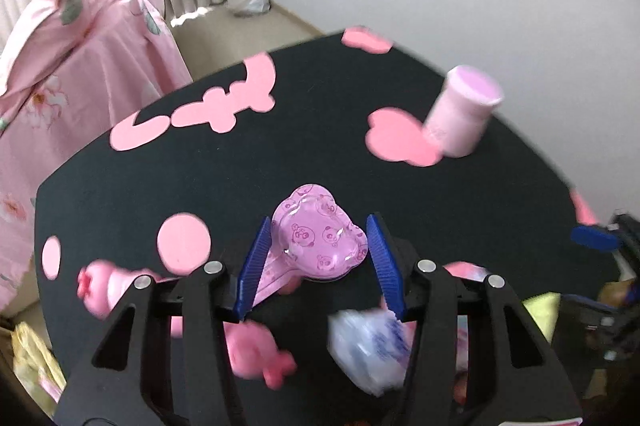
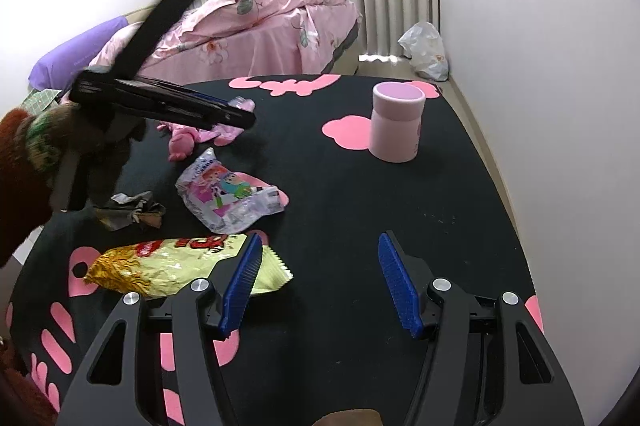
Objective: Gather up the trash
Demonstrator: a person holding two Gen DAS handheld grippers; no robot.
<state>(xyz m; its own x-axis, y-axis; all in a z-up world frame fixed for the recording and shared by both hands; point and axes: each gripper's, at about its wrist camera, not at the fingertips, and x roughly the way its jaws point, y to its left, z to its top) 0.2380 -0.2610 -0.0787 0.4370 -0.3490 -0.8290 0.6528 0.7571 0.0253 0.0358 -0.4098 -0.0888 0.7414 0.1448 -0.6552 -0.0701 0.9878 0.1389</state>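
Observation:
My left gripper (image 1: 318,226) holds a pink clear plastic blister pack (image 1: 316,236) with panda faces between its blue fingers, above the black table (image 1: 240,170); it also shows in the right wrist view (image 2: 224,136), with the left gripper (image 2: 240,114) over it. My right gripper (image 2: 320,246) is open and empty above the table. A yellow snack bag (image 2: 168,264) lies by its left finger. A white and pink cartoon wrapper (image 2: 228,198) and a crumpled brown wrapper (image 2: 132,212) lie further left. A pink toy (image 2: 182,142) lies near the blister pack.
A pink cup (image 2: 396,124) stands upright at the far right of the table, also in the left wrist view (image 1: 460,112). A bed with a pink quilt (image 2: 260,26) is behind the table. A plastic bag (image 2: 424,50) lies on the floor by the wall.

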